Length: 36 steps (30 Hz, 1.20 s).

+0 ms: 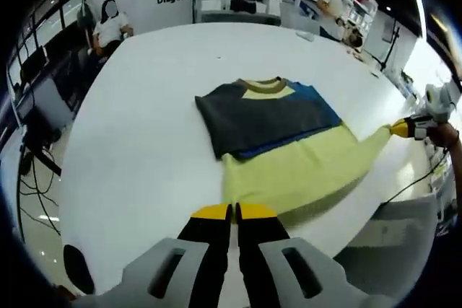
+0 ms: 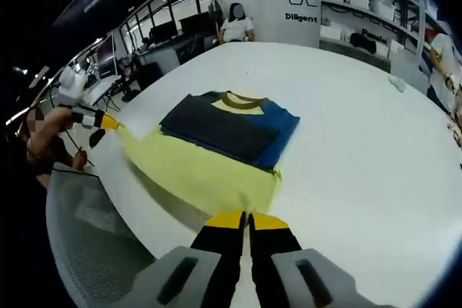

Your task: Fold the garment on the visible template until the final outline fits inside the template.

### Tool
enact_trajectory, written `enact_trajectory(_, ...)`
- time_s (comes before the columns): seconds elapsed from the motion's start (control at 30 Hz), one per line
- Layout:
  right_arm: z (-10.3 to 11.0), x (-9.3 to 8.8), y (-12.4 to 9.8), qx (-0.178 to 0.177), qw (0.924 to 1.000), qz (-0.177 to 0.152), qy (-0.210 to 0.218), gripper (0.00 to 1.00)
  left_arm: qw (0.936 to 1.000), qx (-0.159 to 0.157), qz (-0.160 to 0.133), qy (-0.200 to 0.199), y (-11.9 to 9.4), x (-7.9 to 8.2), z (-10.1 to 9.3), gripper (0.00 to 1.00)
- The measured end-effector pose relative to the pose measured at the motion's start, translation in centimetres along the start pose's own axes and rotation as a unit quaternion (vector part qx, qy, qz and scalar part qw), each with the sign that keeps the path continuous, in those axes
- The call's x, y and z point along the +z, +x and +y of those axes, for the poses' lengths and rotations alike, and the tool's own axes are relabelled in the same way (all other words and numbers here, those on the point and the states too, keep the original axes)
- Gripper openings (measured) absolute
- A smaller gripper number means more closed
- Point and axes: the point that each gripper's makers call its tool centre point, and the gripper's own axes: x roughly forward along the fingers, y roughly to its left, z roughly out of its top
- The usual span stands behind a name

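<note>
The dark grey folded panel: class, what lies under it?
Under the dark grey folded panel lie blue and yellow fabric of the shirt; the rest is covered.

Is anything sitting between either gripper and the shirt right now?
Nothing visible does. The left gripper has its jaws together on the yellow hem of the shirt, and the right gripper is closed on the other hem corner. The white table around the shirt carries no obstacle.

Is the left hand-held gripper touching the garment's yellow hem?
Touching: in the left gripper view, the left hand-held gripper is shut on the garment at its hem.
</note>
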Motion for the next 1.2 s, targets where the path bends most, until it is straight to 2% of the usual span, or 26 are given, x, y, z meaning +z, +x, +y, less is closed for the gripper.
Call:
enact_trajectory(0.03,0.0,0.2,0.1,-0.001,1.0000,-0.001,0.000,0.00,0.9999,0.000,-0.011,0.000,0.2,0.7,0.1,0.00)
enact_trajectory(0.27,-1.1,2.7,1.0,-0.020,0.9996,-0.020,0.010,0.00,0.9995,0.004,-0.030,-0.009,1.2,3.5,1.2,0.00)
enact_trajectory(0.33,-1.5,3.5,1.3,-0.026,0.9990,-0.026,0.025,0.00,0.9992,0.006,-0.038,-0.011,1.5,4.1,1.3,0.00)
enact_trajectory(0.43,-1.8,4.1,1.6,-0.029,0.9988,-0.029,0.027,0.00,0.9990,0.006,-0.044,-0.008,1.9,4.7,1.4,0.00)
enact_trajectory(0.53,-2.6,5.5,2.3,-0.048,0.9978,-0.034,0.029,0.00,0.9985,0.008,-0.054,-0.010,2.7,6.0,1.8,0.00)
enact_trajectory(0.63,-2.9,6.3,3.0,-0.050,0.9975,-0.034,0.035,0.00,0.9981,0.013,-0.059,-0.006,3.4,7.2,2.3,0.00)
enact_trajectory(0.7,-3.3,6.9,3.7,-0.058,0.9973,-0.033,0.028,0.00,0.9971,0.019,-0.074,0.009,3.8,8.4,2.5,0.00)
enact_trajectory(0.93,-4.2,8.8,5.5,-0.079,0.9962,-0.033,0.018,0.00,0.9965,0.025,-0.080,0.005,5.5,10.3,3.4,0.00)
enact_trajectory(0.97,-4.3,9.1,5.7,-0.081,0.9960,-0.034,0.018,0.00,0.9955,0.032,-0.088,0.011,5.6,10.9,3.7,0.00)
enact_trajectory(1.2,-5.6,10.7,7.4,-0.083,0.9947,-0.047,0.038,0.00,0.9944,0.038,-0.097,0.014,7.0,13.2,4.7,0.00)
